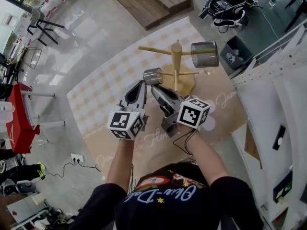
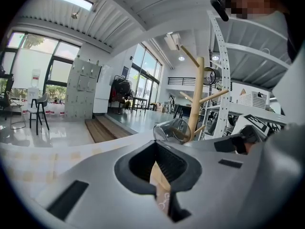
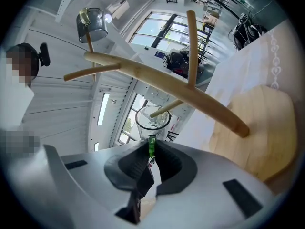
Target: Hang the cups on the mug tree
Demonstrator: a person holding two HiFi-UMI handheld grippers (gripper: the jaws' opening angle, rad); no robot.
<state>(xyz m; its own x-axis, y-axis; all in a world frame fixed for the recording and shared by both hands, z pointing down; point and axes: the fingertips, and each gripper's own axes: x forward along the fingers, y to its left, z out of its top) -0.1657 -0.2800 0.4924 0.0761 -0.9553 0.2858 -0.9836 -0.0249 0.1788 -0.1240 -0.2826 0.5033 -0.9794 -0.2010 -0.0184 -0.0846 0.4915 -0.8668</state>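
Right gripper [image 3: 152,147], cup [image 3: 151,128] handle barely visible

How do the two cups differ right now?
The hung cup hangs high on the tree; the held cup is in the right gripper, lower down beside the tree. The hung cup looks darker and bigger, the held cup clearer. Both are see-through.

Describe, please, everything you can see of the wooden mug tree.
The mug tree looks like pale wood: a round flat base, an upright post and thin pegs slanting upward. It stands on the tan mat. One smoky glass cup hangs on a right-hand peg; a second cup, held by the right gripper, is beside the post.
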